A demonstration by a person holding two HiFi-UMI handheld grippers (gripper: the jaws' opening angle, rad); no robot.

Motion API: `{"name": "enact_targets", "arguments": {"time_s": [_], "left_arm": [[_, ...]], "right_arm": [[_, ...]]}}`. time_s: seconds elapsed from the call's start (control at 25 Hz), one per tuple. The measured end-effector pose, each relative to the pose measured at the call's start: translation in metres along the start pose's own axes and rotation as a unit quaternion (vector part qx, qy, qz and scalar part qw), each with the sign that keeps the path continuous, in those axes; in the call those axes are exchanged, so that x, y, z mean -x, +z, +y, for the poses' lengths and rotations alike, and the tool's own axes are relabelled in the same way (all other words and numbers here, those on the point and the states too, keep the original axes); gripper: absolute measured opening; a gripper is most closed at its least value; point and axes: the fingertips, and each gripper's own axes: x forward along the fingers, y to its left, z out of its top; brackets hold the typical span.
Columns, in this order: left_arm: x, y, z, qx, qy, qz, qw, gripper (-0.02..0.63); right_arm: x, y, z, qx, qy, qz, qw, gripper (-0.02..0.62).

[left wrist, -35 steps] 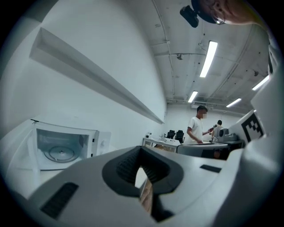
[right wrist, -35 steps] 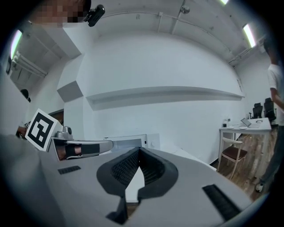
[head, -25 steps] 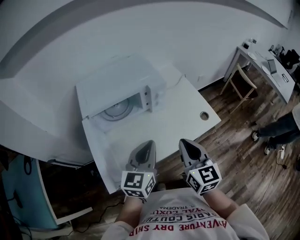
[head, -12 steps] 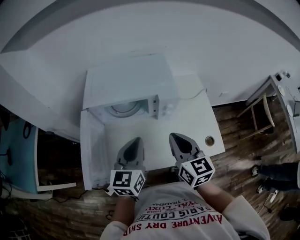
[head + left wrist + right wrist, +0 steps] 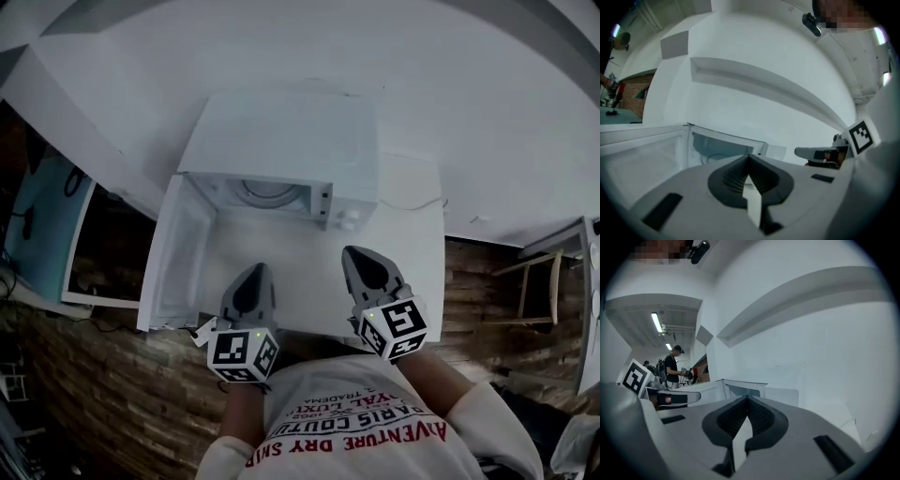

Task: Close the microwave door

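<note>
White table [image 5: 417, 248] w/ microwave [image 5: 281, 141] at back, its door [image 5: 178, 253] swung wide open to the left. Left gripper [image 5: 253, 274] hovers near door's free end, not touching; right gripper [image 5: 356, 255] sits in front of microwave. Both jaws pressed together, nothing betw. them.

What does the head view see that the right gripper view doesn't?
Only the head view shows the round plate inside the microwave, the wooden floor and a printed shirt. Only the right gripper view shows a far-off person and ceiling lights. Both show the microwave, the left tongs, the right tongs and the white wall.
</note>
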Motion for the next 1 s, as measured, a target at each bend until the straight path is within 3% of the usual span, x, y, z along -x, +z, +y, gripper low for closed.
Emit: {"name": "enact_targets", "arguments": {"time_s": [0.12, 0.36, 0.56, 0.8, 1.0], "left_arm": [[0.010, -0.010, 0.007, 0.012, 0.046, 0.000, 0.9989, -0.003], [0.036, -0.016, 0.027, -0.002, 0.114, 0.008, 0.9934, -0.003], [0.063, -0.018, 0.052, -0.003, 0.170, 0.004, 0.9855, -0.003], [0.110, -0.020, 0.095, -0.016, 0.243, 0.006, 0.9699, -0.003], [0.165, -0.023, 0.138, 0.002, 0.314, -0.011, 0.9494, -0.003]], "right_arm": [[-0.012, 0.005, -0.014, 0.033, 0.006, 0.005, 0.999, 0.006], [-0.044, 0.021, -0.039, 0.077, -0.037, -0.007, 0.996, 0.006], [-0.070, 0.023, -0.056, 0.084, -0.069, 0.000, 0.994, 0.006], [-0.083, 0.021, -0.072, 0.045, -0.096, 0.011, 0.994, 0.006], [-0.083, 0.019, -0.070, 0.070, -0.107, 0.003, 0.992, 0.006]]}}
